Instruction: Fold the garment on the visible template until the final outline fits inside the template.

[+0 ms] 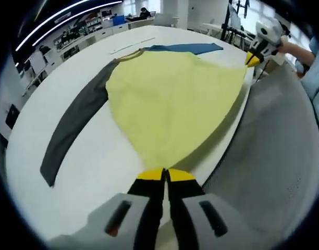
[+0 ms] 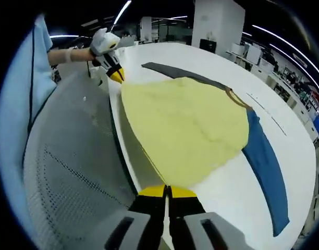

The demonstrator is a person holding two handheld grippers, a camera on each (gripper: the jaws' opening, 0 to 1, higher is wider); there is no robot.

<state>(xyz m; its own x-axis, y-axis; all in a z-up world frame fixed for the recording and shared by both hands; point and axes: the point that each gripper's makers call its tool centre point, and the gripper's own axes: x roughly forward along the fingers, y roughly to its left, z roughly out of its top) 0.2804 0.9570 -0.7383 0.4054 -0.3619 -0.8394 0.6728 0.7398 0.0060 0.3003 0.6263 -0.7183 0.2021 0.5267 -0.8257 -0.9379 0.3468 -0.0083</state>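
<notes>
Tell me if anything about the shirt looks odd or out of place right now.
The yellow shirt has mismatched sleeves: a grey sleeve and a blue sleeve. Its hem reaches the table edge, pinched at both corners by the left gripper and right gripper.

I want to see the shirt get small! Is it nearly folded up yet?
Not nearly. Done: the yellow shirt lies spread on the white table. In hand: the left gripper and right gripper each pinch a bottom corner at the table's edge. Left: the grey sleeve and blue sleeve lie stretched out, and no fold shows. I can't make out the template.
</notes>
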